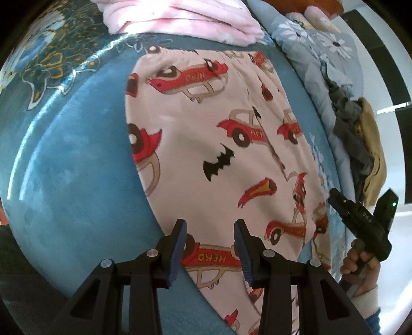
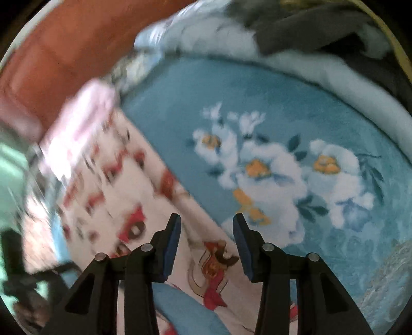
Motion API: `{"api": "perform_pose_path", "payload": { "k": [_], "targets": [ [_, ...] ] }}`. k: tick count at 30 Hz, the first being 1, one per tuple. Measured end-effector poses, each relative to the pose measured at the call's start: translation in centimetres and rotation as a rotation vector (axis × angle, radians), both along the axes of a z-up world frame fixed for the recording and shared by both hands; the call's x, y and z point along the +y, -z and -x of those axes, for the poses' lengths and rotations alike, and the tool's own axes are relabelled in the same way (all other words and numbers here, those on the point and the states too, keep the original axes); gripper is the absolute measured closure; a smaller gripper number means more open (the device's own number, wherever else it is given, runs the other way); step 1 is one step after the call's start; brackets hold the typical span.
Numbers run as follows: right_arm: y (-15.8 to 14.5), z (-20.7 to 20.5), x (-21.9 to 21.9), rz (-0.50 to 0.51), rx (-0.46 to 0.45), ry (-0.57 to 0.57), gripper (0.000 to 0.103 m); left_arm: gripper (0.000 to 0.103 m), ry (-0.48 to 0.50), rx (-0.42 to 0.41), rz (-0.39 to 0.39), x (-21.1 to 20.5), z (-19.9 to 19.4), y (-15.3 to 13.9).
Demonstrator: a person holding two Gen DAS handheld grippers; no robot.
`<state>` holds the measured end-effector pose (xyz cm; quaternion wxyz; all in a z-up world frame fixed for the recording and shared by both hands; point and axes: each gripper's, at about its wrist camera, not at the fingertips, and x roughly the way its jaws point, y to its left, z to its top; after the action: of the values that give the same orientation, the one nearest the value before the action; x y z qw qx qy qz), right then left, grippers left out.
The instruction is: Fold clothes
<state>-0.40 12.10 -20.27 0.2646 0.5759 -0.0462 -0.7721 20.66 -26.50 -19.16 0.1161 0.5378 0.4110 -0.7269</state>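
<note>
Pyjama trousers [image 1: 206, 144], pale pink with red cars and black bats, lie flat on the teal blanket [image 1: 77, 167] covering the bed, waistband at the far end, legs running toward the camera.

Left gripper [image 1: 209, 247] hovers over the near end of the trousers, jaws spread, nothing pinched between them; fabric shows through the gap. Right gripper [image 2: 206, 244] sits over the trousers' right edge where it meets the blanket's white flower print [image 2: 270, 175], jaws spread too, nothing held. The right wrist view is motion-blurred, so whether the pads touch cloth I cannot tell. In the left wrist view the right gripper body is visible at the far right, a hand [image 1: 360, 262] wrapped round its handle.

Surroundings: folded pink blanket [image 1: 180, 18] just beyond the waistband, touching or nearly so. A grey floral duvet [image 1: 322, 46] is bunched along the right side of the bed, with a heap of grey and mustard clothes [image 1: 360, 141] on it. Nothing lies on the trousers themselves.
</note>
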Motion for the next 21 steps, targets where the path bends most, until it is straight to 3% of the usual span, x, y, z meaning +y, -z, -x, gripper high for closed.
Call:
{"api": "perform_pose_path", "payload": {
  "k": [5, 11, 16, 21],
  "targets": [
    [2.0, 1.3, 0.7, -0.121, -0.069, 0.055, 0.062, 0.061, -0.013, -0.008, -0.028, -0.4, 0.0, 0.8],
    [2.1, -1.7, -2.8, -0.209, -0.011, -0.115, 0.063, 0.061, -0.029, -0.004, -0.064, -0.8, 0.0, 1.3],
    [2.0, -2.6, -4.2, -0.26, 0.018, -0.164, 0.094, 0.061, -0.031, 0.006, -0.079, -1.2, 0.0, 1.4],
    [0.3, -1.6, -5.0, -0.375, 0.111, -0.184, 0.101, 0.061, -0.049, 0.021, -0.09, -1.8, -0.1, 1.2]
  ]
}}
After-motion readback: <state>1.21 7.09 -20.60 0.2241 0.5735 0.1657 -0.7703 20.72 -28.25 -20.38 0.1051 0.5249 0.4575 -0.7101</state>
